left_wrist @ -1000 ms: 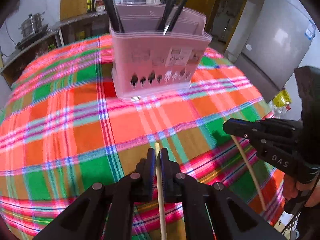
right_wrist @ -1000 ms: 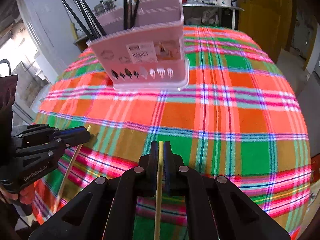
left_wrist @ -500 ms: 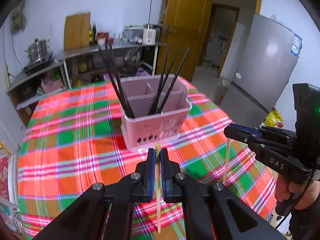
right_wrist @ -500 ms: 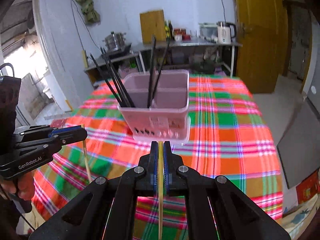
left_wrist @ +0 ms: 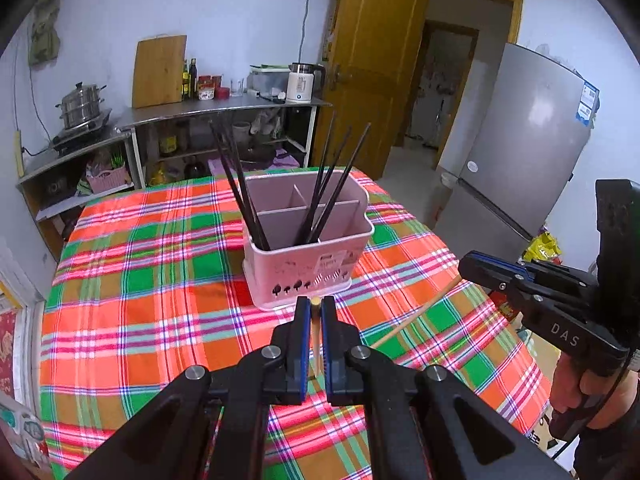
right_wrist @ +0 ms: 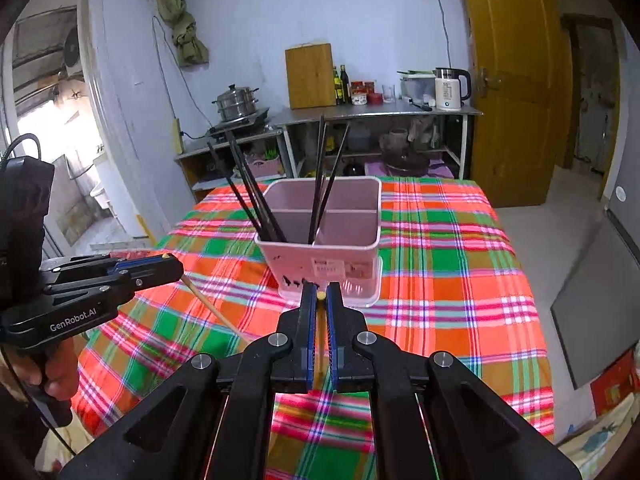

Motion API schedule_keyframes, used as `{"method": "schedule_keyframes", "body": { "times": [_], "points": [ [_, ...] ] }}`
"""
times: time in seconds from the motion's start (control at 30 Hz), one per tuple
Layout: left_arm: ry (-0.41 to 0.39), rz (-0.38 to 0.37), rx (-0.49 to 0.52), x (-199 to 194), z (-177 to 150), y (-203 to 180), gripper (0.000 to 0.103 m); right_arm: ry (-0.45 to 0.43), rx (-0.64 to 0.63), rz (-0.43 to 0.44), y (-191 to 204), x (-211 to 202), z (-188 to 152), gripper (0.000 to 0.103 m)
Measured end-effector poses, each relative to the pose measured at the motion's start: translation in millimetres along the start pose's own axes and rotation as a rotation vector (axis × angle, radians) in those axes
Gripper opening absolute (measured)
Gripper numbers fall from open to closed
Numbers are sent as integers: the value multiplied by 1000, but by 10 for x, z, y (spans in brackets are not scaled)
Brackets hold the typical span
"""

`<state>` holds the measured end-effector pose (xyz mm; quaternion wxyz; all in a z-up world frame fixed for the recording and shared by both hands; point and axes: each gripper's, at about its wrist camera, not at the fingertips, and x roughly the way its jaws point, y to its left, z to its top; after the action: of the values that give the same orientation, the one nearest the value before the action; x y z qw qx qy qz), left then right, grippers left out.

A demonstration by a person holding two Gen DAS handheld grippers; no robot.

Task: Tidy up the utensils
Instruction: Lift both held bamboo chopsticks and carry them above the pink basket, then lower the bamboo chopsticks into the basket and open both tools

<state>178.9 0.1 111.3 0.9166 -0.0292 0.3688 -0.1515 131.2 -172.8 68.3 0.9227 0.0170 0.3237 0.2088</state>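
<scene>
The left hand-held gripper is pinching a pale wooden chopstick; the right hand-held gripper is pinching another; just beyond both, the pink holder is standing on the plaid desk, probably carrying six dark chopsticks.

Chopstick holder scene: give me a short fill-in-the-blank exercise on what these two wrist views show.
1. Each gripper, left and right, is shut on one pale wooden ____.
2. The chopsticks already standing in the holder are ____ in colour.
3. The holder stands on a ____ tablecloth.

Missing words: chopstick; black; checked
</scene>
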Motion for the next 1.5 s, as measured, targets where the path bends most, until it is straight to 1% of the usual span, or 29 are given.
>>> {"method": "schedule_keyframes", "body": {
  "times": [0.1, 0.23, 0.33, 0.53, 0.73, 0.9, 1.0, 1.1, 1.23, 1.33, 1.5],
  "points": [
    [6, -13, 0, -18, -25, 9, 5, 3, -3, 0, -1, -16, -7, 5],
    [14, -8, 2, -32, -20, -5, 5, -1, -10, -6, 20, -43, 1, 5],
    [19, 1, -3, -38, 18, 25, 5, -14, -12, -7, 39, -79, 44, 5],
    [-6, -13, -26, -134, 193, 105, 5, -55, -6, 3, 43, -148, 194, 5],
    [-77, -16, -39, -319, 527, 151, 5, -118, 9, 28, 69, -201, 434, 5],
    [-142, -12, -46, -476, 852, 196, 5, -194, 3, 47, 150, -284, 743, 5],
    [-169, -6, -47, -498, 1050, 226, 5, -227, -1, 53, 190, -286, 909, 5],
    [-182, 3, -46, -469, 1169, 251, 5, -242, -5, 48, 211, -235, 1024, 5],
    [-181, 8, -41, -347, 1267, 289, 5, -242, -13, 40, 216, -108, 1081, 5],
    [-163, 5, -48, -184, 1273, 342, 5, -229, -6, 45, 183, 20, 1061, 5],
    [-123, 5, -67, 125, 1173, 446, 5, -190, 11, 45, 103, 301, 984, 5]
  ]
}}
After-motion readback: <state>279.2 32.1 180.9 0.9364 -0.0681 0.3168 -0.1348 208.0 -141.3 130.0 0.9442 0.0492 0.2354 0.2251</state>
